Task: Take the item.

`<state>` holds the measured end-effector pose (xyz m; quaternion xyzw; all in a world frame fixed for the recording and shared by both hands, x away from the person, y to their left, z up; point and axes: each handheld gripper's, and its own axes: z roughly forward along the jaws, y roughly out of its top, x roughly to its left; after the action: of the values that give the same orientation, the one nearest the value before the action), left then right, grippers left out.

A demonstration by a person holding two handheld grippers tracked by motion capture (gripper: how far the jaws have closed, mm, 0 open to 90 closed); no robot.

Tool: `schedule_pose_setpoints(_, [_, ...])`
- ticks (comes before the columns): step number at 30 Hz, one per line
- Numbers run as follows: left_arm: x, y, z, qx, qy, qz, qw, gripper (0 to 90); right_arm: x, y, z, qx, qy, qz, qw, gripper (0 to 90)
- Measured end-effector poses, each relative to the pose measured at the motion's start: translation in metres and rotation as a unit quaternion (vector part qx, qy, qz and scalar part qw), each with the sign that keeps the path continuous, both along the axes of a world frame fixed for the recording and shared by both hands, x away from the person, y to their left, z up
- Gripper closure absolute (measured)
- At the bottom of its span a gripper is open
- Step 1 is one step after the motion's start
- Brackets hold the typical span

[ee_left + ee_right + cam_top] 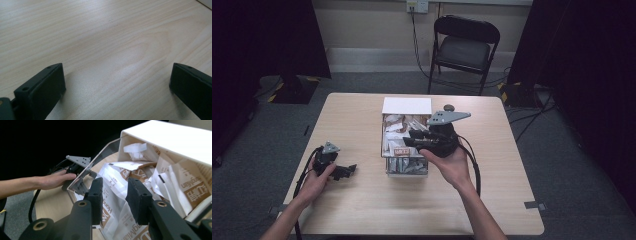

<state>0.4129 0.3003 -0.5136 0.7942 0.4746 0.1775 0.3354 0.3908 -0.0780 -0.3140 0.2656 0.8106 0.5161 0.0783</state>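
A clear box [382,145] of white and brown paper packets [399,131] stands at the middle of the table, its white lid [407,105] raised at the far end. My right gripper [408,142] hovers over the box and points left. In the right gripper view its jaws [115,182] stand partly apart just above the packets [175,182], with nothing pinched between the pads. My left gripper [348,170] rests on the table at the left, held in a hand. Its jaws [117,72] gape wide over bare wood.
The wooden table [362,210] has free surface around the box. A black folding chair [466,45] stands beyond the far edge, with cables on the floor near it. Dark curtains hang at both sides. The other hand [53,180] shows past the box's clear wall [100,152].
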Motion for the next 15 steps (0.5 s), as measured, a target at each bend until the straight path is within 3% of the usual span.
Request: schedule_pose_setpoints(15, [0.0000, 0.0000, 0.0000, 0.000, 0.000, 0.000, 1.0000, 0.0, 0.0027, 0.0083, -0.0059, -0.012, 0.017, 0.025, 0.9995, 71.8])
